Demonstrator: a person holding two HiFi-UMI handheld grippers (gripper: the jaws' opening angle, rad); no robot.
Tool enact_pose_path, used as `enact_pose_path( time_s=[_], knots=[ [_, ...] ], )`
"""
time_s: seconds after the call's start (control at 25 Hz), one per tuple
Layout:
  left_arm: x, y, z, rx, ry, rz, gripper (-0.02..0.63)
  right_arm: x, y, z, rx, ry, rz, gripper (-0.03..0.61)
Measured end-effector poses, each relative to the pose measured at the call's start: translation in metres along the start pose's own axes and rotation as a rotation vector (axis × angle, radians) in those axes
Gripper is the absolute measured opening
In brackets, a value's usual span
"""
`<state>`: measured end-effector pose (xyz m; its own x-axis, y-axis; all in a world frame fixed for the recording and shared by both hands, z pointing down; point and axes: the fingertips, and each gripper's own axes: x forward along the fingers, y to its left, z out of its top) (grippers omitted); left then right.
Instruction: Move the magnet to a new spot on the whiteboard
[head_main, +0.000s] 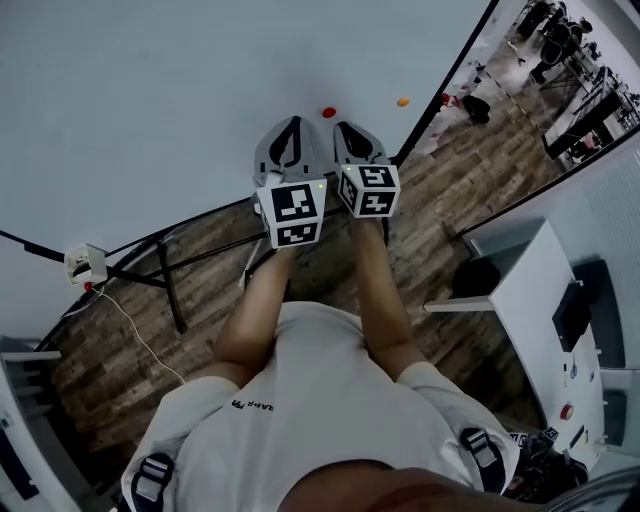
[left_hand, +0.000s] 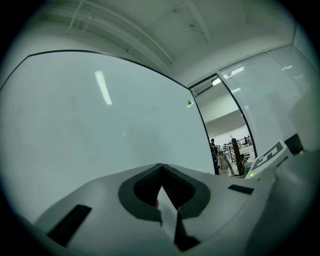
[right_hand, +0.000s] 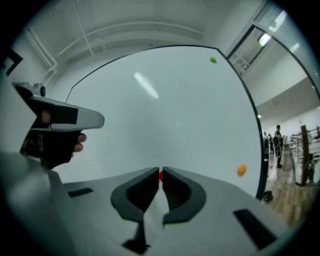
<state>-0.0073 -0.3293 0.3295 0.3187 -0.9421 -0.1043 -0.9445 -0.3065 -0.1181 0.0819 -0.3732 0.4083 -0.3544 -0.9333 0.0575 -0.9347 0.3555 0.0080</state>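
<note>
A small red magnet (head_main: 328, 112) sticks to the whiteboard (head_main: 150, 90), just beyond and between the tips of my two grippers. My right gripper (head_main: 349, 128) is shut and holds nothing. In the right gripper view the red magnet (right_hand: 160, 175) shows through the thin slit at the jaw tips (right_hand: 160, 170), a little ahead of them. My left gripper (head_main: 291, 122) is beside it on the left, also shut and empty. A sliver of the red magnet (left_hand: 157, 203) peeks past its closed jaws (left_hand: 161, 167) in the left gripper view.
An orange magnet (head_main: 403, 101) sits on the board to the right of the red one, near the board's dark right edge (head_main: 450, 80). A green magnet (right_hand: 213, 60) is high on the board. The board's stand (head_main: 170, 285) rests on wooden flooring below. A white cabinet (head_main: 545, 300) stands at the right.
</note>
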Motion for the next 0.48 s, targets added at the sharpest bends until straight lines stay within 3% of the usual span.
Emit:
enact_pose_path(
  time_s=[0.08,0.16,0.48],
  knots=[
    [0.002,0.001,-0.001,0.003,0.001,0.003,0.003,0.007,0.000,-0.004,0.009,0.006,0.008,0.015],
    [0.002,0.003,-0.002,0.005,0.002,0.007,0.003,0.013,0.002,-0.009,0.018,0.015,0.021,0.063],
    [0.003,0.007,-0.005,0.013,0.005,0.025,0.003,0.027,0.001,-0.015,0.017,0.025,0.022,0.083]
  ],
)
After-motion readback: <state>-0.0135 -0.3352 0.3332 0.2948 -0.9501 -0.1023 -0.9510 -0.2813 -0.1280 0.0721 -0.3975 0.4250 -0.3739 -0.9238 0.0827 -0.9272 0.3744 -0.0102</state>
